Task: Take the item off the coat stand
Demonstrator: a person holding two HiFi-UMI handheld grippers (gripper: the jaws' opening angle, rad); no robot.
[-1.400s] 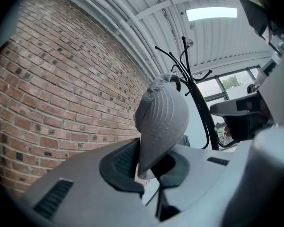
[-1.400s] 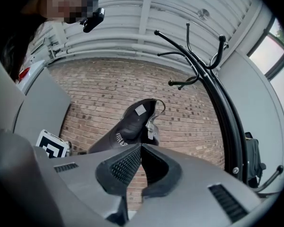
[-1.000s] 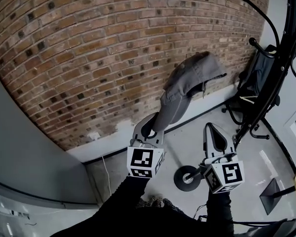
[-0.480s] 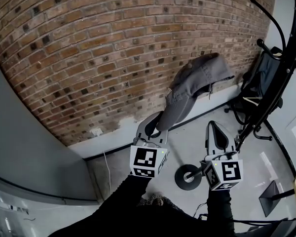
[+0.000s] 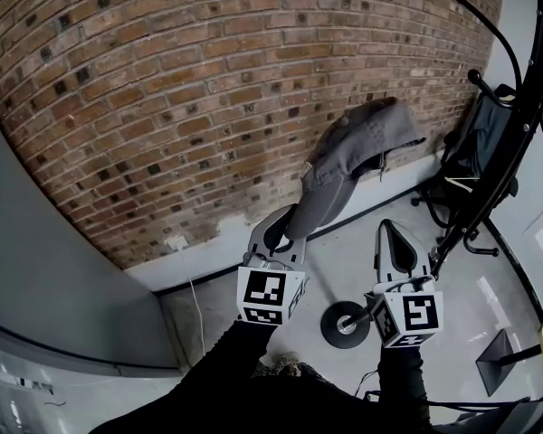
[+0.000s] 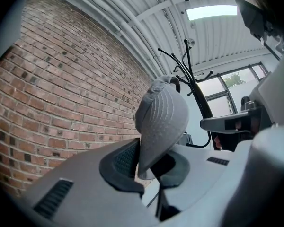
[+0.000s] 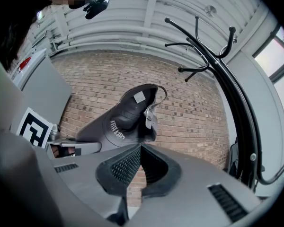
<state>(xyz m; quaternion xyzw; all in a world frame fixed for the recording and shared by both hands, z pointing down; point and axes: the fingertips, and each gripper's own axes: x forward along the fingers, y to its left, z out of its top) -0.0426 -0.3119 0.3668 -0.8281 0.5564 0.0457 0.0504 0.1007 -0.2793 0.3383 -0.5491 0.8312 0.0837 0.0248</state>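
Left gripper (image 5: 281, 233) is clamped on the brim of the grey cap (image 5: 348, 156). Right gripper (image 5: 396, 247) sits just beside it, jaws together and empty. The cap's long axis slants up and right from the left jaws toward the coat stand (image 5: 507, 125), apart from its hooks. Brick wall (image 5: 163, 80) is behind. The cap looks already off; judged next move is carrying it away leftward.

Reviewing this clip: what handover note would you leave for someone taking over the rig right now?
Left gripper: shut on the brim of the grey cap, holding it up in front of the brick wall.
Right gripper: shut, empty, beside the left one.
Coat stand: off to the right; the cap hangs clear of its hooks.
Done: cap is off the stand.
Left: probably only carrying it away or setting it down.
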